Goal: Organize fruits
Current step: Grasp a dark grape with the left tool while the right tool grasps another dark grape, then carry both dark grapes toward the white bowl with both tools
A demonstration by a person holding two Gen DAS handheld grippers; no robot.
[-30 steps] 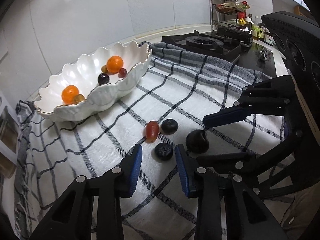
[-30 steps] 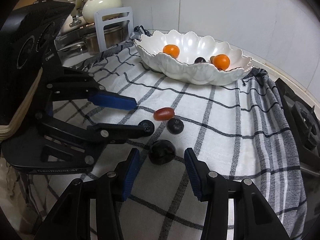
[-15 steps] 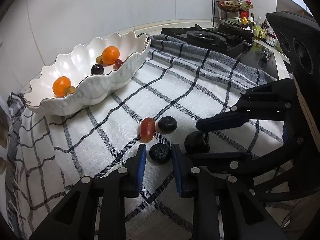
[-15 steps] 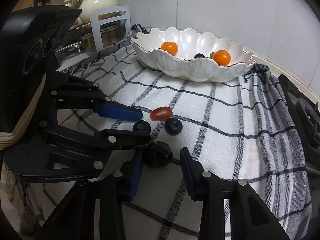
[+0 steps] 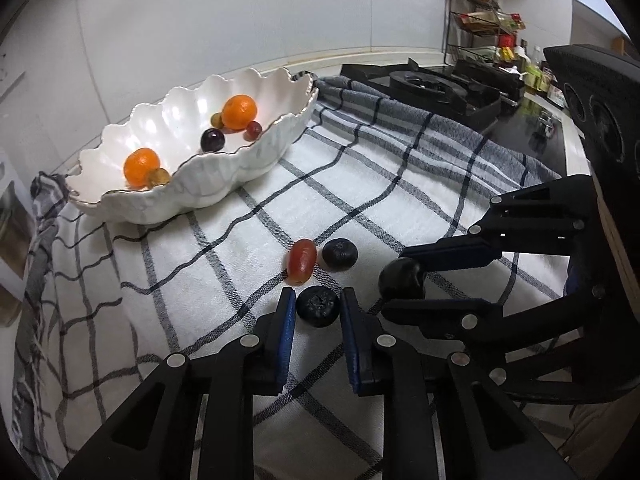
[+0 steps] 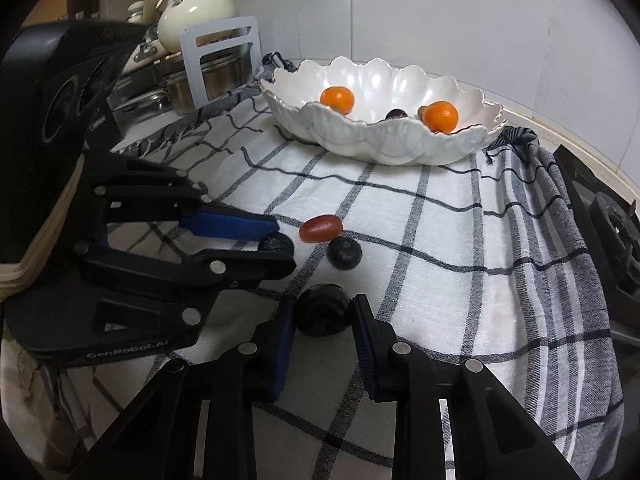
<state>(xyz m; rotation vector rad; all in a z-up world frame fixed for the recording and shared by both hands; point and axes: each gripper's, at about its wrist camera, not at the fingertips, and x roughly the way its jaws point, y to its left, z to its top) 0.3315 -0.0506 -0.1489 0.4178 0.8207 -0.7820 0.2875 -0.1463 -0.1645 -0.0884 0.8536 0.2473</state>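
Observation:
A white scalloped bowl (image 5: 256, 168) (image 6: 404, 148) holds two oranges and several small grapes. On the checked cloth lie a red grape (image 5: 301, 261) (image 6: 321, 227), a blueberry (image 5: 340, 254) (image 6: 344, 253), a second blueberry (image 5: 318, 306) (image 6: 275, 243) and a dark plum (image 5: 401, 279) (image 6: 323, 315). My left gripper (image 5: 317, 304) has its fingers closed in on both sides of the second blueberry, which rests on the cloth. My right gripper (image 6: 323, 312) has its fingers close on both sides of the plum.
A gas hob (image 5: 428, 82) and a spice rack (image 5: 486, 20) stand beyond the cloth on the right. Pots (image 6: 192, 80), a grey stand (image 6: 218, 60) and a cream teapot (image 6: 196, 10) stand at the left of the right wrist view.
Both grippers have moved forward and narrowed. The left fingers now flank the near blueberry; the right fingers now flank the plum.

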